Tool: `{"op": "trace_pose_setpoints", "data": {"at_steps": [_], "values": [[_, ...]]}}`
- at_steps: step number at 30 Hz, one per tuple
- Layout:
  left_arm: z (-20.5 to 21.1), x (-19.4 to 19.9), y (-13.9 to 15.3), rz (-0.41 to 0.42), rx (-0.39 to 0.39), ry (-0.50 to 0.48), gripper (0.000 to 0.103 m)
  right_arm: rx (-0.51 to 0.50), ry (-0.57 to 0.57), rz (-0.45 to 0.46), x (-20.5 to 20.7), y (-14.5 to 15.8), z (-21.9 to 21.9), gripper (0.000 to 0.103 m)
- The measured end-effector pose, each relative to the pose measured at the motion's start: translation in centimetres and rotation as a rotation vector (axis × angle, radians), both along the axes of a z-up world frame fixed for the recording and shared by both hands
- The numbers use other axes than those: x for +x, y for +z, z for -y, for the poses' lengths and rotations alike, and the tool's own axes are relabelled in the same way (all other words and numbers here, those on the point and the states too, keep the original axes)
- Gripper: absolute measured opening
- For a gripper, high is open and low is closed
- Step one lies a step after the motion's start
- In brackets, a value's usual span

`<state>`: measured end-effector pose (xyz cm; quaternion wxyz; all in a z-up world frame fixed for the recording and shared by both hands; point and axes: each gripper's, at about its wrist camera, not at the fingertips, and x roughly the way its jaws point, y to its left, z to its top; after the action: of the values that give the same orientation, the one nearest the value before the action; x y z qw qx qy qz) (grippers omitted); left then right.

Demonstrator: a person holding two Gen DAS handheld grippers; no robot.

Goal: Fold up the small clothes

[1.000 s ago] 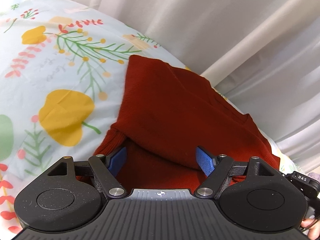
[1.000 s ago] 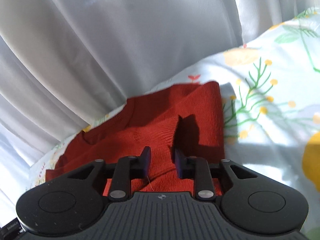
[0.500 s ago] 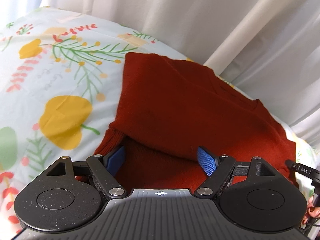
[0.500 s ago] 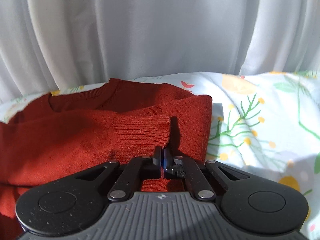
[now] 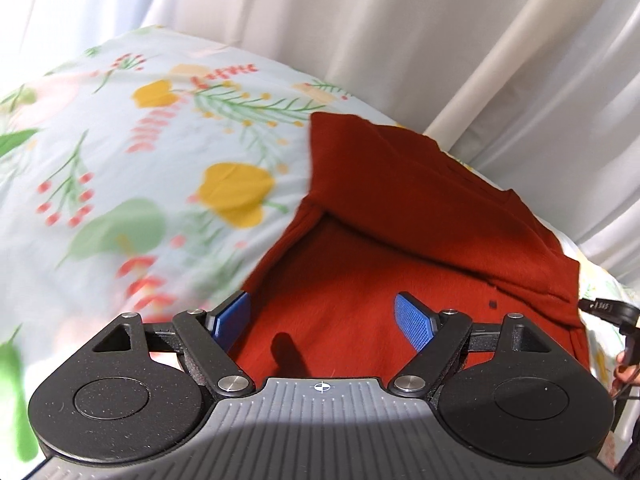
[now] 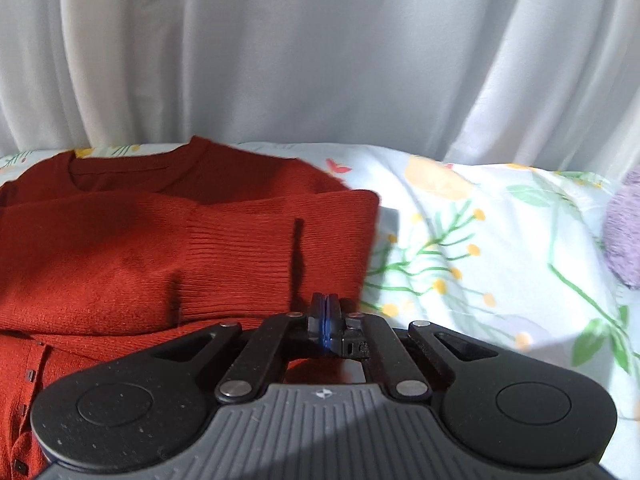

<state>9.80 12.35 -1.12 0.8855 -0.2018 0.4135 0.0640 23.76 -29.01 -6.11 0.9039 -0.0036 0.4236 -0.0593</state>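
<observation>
A rust-red knit sweater (image 5: 404, 216) lies on a floral sheet (image 5: 132, 184), with one sleeve folded across its body. My left gripper (image 5: 326, 320) is open, its blue pads on either side of the sweater's lower part, with nothing held. In the right wrist view the sweater (image 6: 132, 256) fills the left side, its ribbed cuff (image 6: 240, 260) lying on top. My right gripper (image 6: 326, 314) is shut, pads pressed together just in front of the cuff; nothing shows between them.
White curtains (image 6: 320, 52) hang close behind the bed. A purple fuzzy item (image 6: 624, 232) sits at the right edge of the right wrist view. The other gripper's body (image 5: 608, 308) and a hand show at the right edge of the left wrist view.
My right gripper has closed and swung left to face the folded sleeve and cuff. My left gripper has pulled back and turned, so more of the sweater's lower part shows between its pads.
</observation>
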Motion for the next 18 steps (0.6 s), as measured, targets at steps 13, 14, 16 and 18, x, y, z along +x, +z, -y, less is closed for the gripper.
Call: {"op": "trace_pose_setpoints", "data": {"at_steps": [13,14,16,18], "values": [[-3.6,-10.4,-1.7,-0.123,-0.2,-0.033,0.074,0.441,0.227,0.029,-22.1,5.4,6.0,0.044],[-3.5,-10.6,-2.1,-0.143,-0.209,-0.038,0.069,0.445,0.211,-0.005,-23.4,4.8,6.5,0.044],[-3.3,-10.8,-2.9,-0.184,-0.228,-0.047,0.06,0.461,0.153,-0.06,-25.4,3.7,7.5,0.044],[-3.0,-10.9,-3.3,-0.205,-0.24,-0.061,0.048,0.497,0.109,-0.115,-26.7,2.5,8.3,0.043]]}}
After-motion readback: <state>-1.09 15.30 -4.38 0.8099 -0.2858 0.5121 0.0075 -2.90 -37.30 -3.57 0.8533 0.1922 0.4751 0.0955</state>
